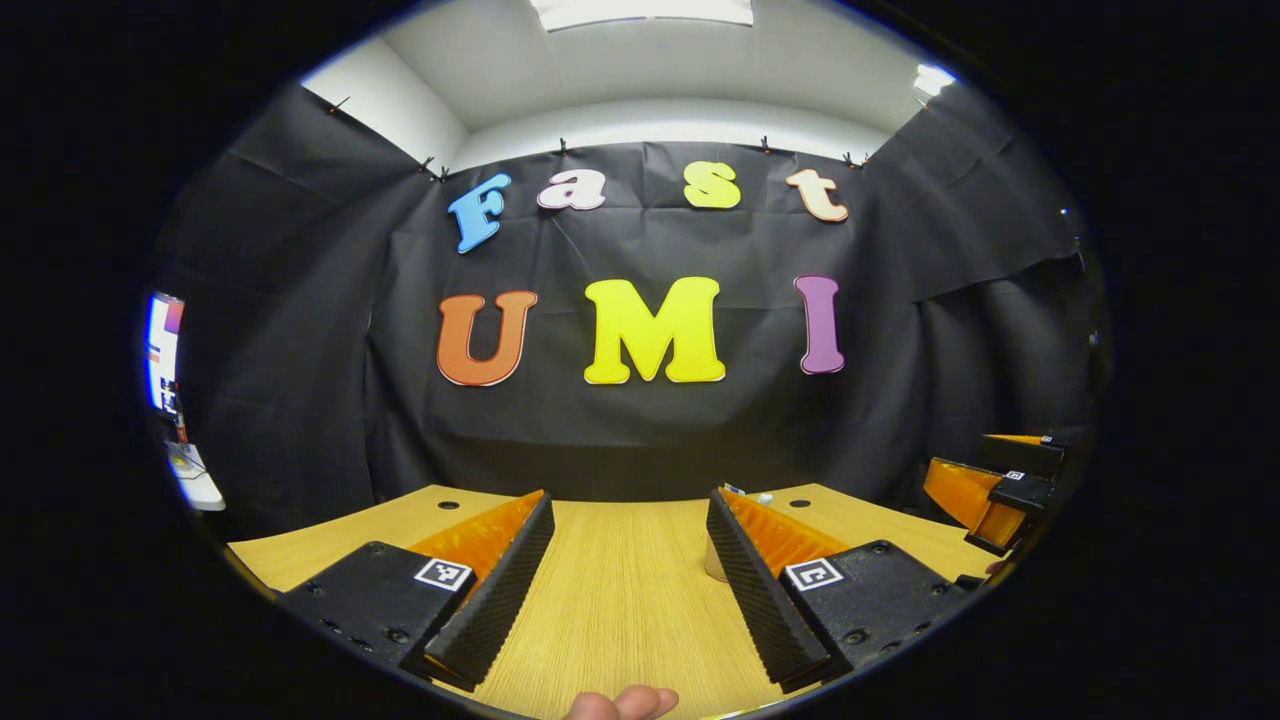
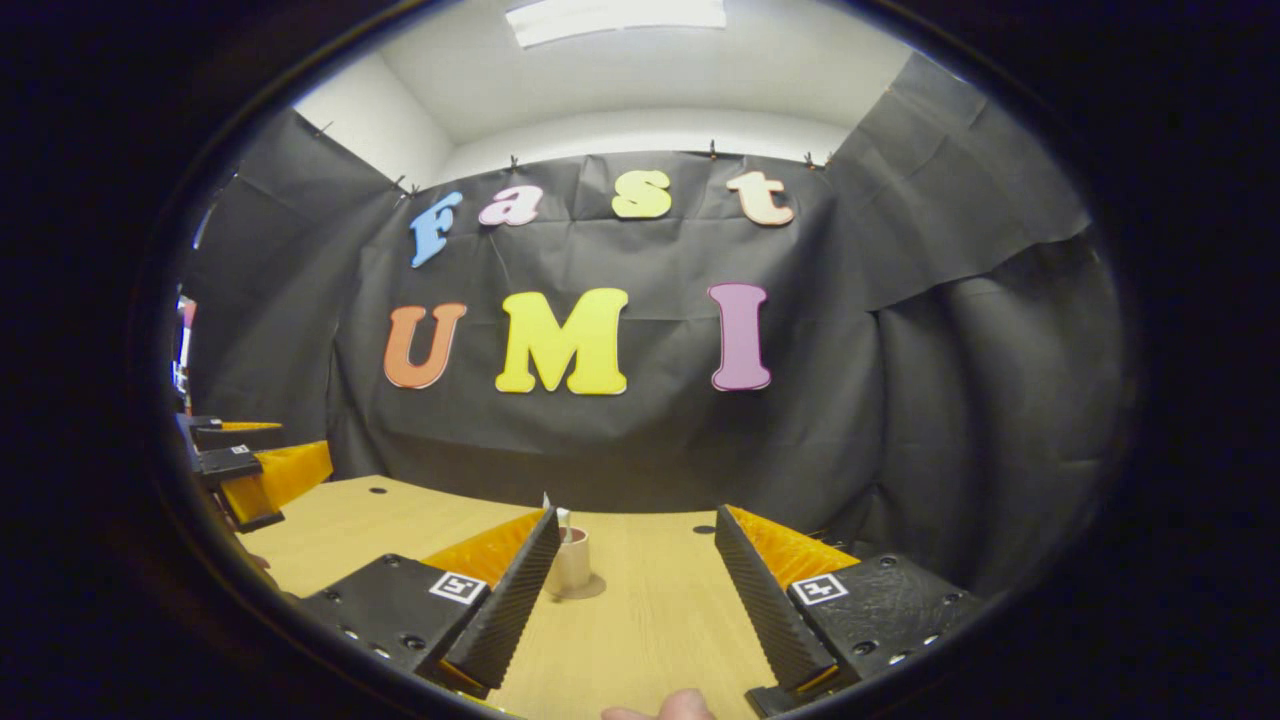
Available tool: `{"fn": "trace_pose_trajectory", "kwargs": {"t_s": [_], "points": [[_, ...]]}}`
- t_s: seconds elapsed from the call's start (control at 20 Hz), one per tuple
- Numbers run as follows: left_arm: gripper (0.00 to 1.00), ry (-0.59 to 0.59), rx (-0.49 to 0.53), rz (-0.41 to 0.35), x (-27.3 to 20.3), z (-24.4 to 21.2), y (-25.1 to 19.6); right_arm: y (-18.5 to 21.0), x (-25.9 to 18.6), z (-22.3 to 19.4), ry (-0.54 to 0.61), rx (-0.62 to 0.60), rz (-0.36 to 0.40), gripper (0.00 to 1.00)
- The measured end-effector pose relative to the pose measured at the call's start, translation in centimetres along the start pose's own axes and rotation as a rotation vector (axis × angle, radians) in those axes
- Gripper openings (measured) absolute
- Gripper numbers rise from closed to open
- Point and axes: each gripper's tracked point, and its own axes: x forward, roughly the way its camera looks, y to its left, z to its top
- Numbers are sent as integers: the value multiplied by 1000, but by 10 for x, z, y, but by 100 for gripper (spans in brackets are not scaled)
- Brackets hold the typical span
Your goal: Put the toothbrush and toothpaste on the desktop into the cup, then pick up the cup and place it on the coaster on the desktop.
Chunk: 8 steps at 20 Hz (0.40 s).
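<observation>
A beige cup (image 2: 572,562) stands upright on a round coaster (image 2: 590,590) on the wooden desk (image 2: 640,620), just past my right gripper's left finger. A white toothbrush tip (image 2: 547,500) and a toothpaste end (image 2: 563,518) stick out of the cup. My right gripper (image 2: 635,600) is open, with nothing between its fingers. In the left gripper view a sliver of the cup (image 1: 713,572) shows behind the right-hand finger, with white tips (image 1: 765,497) above it. My left gripper (image 1: 625,600) is open and holds nothing.
The desk has small round holes (image 1: 448,505) (image 2: 377,490) near its back edge, where the black cloth wall rises. The right gripper (image 1: 990,495) shows at the far right, the left gripper (image 2: 250,470) at the far left. A lit screen (image 1: 163,350) stands at the left.
</observation>
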Motion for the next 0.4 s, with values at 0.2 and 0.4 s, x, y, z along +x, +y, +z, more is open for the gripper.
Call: {"fn": "trace_pose_trajectory", "kwargs": {"t_s": [0.2, 0.4], "points": [[98, -3, -8, -5, 2, -2, -4, 0, 2, -4, 14, 12, 9, 96], [98, -12, 13, 7, 0, 0, -5, -2, 4, -10, 25, 18, 3, 94]]}}
